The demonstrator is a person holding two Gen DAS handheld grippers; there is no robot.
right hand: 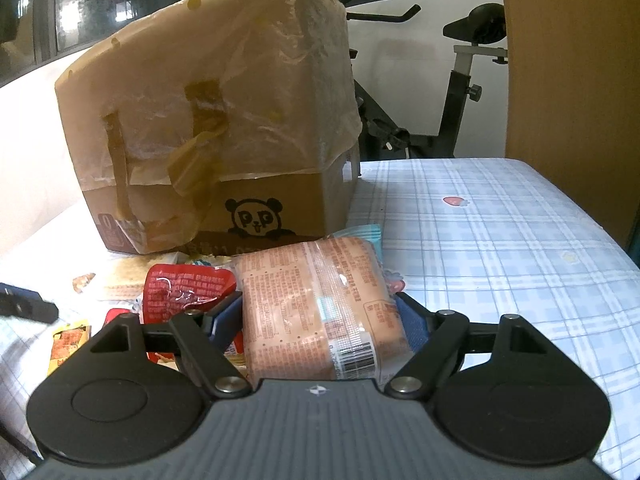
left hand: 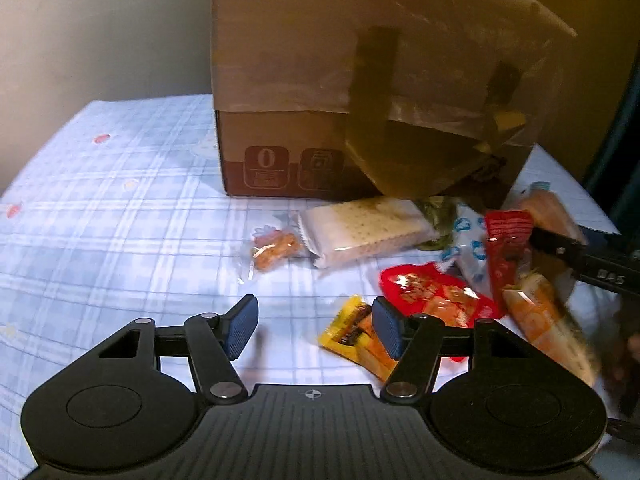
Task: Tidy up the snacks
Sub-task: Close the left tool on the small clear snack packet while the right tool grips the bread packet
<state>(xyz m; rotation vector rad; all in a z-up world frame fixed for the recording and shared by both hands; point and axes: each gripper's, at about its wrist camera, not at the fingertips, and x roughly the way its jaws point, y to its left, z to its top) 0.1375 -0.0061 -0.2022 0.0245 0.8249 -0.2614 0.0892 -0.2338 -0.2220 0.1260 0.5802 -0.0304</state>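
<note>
1. Right gripper [right hand: 320, 320] is clamping a large pinkish wrapped pack [right hand: 320, 300] from both sides, the blue pads pressing on its wrapper. The pack is sitting low over the checked cloth [right hand: 500, 240], just in front of the cardboard box [right hand: 200, 120].
2. Left gripper [left hand: 316, 328] is hovering with its jaws apart and nothing between them; a yellow snack packet [left hand: 352, 332] is lying just beside its right pad.
3. Remaining snacks are lying scattered on the cloth near the box: a cracker pack [left hand: 360, 228], a red pouch [left hand: 432, 292], a small clear bag [left hand: 272, 250].
4. Step in hand, as I read it: right side is picking or carrying the pinkish pack, left is lining up on the yellow packet (probably its next pick).
5. Next move calls for shifting the left gripper right to straddle the yellow packet, then closing.
6. The box's opening is not showing in either view, so the drop spot is unclear.
</note>
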